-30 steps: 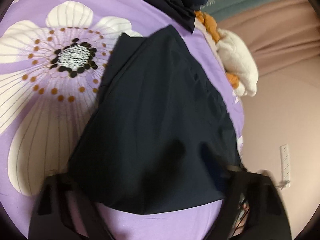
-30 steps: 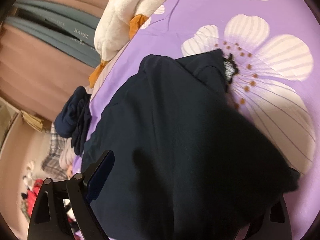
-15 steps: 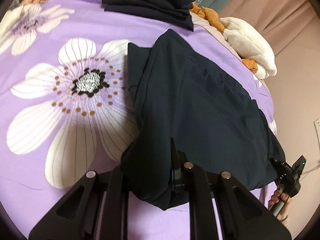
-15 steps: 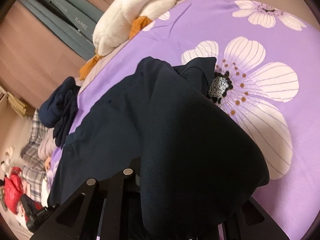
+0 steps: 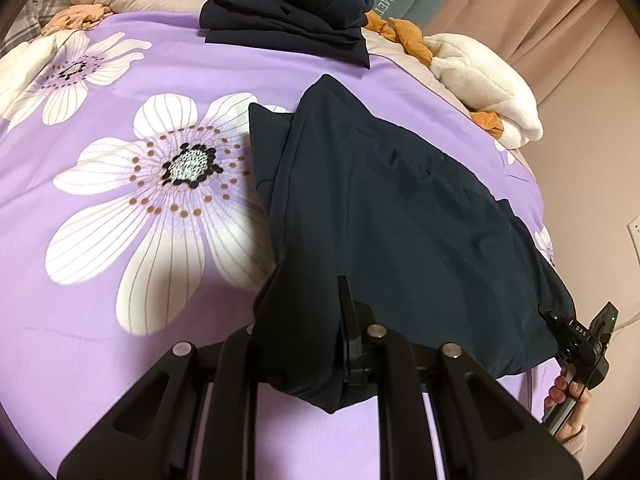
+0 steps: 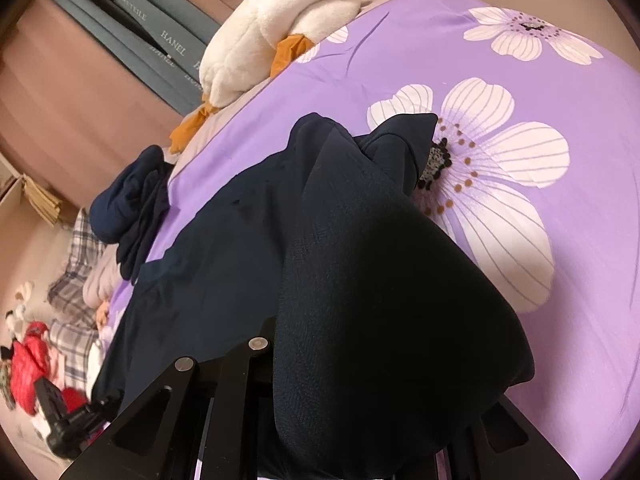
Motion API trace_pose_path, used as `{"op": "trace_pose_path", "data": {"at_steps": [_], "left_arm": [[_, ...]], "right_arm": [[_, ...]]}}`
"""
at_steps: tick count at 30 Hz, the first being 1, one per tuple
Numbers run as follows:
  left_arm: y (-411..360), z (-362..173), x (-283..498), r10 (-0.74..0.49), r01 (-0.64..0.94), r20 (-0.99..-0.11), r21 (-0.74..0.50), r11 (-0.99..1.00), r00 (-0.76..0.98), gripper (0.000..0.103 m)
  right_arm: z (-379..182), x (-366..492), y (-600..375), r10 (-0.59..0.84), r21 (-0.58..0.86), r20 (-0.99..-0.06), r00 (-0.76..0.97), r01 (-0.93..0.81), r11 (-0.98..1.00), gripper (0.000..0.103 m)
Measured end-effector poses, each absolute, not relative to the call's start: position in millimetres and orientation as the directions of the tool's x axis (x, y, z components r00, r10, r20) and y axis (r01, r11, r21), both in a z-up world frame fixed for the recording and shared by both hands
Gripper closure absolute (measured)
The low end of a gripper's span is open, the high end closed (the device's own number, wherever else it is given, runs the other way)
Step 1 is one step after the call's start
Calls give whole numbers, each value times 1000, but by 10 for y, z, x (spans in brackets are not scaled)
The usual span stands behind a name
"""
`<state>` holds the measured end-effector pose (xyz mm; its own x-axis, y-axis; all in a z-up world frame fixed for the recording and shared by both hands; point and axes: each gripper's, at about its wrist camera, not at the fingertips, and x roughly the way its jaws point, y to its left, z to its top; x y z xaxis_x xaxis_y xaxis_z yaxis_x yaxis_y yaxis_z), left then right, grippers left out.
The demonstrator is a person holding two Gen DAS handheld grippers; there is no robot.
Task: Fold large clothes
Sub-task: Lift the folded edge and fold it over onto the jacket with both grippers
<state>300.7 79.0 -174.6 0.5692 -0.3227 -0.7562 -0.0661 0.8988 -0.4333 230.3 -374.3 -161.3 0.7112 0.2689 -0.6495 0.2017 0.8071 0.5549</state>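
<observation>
Left wrist view: purple floral bedspread (image 5: pixel 120 320) beneath pink curtains (image 5: pixel 520 20).

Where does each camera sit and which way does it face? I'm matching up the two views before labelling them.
Left wrist: on the left gripper, looking down along its fingers across the purple floral bedspread; its jaws pinch the dark garment; the right gripper and a hand show at lower right.
Right wrist: on the right gripper, looking down across the garment bunched over its fingers; the left gripper shows at lower left.
Shared: garment, bedspread, white plush toy, folded dark stack.
</observation>
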Motion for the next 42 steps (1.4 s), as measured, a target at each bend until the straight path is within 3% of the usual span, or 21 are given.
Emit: {"op": "trace_pose_path", "data": {"at_steps": [34,42], "left_arm": [[765,-1717,1892,-289,-69,-790,-384,921,541,87],[809,-1835,1900,-212,-104,-829,-307,946,518,78]], "right_arm": [[-1637,1443,-3694,312,566,-677,667,201,800,82],[-1737,1395,-3773,313,581,-697,645,252,774,79]]}}
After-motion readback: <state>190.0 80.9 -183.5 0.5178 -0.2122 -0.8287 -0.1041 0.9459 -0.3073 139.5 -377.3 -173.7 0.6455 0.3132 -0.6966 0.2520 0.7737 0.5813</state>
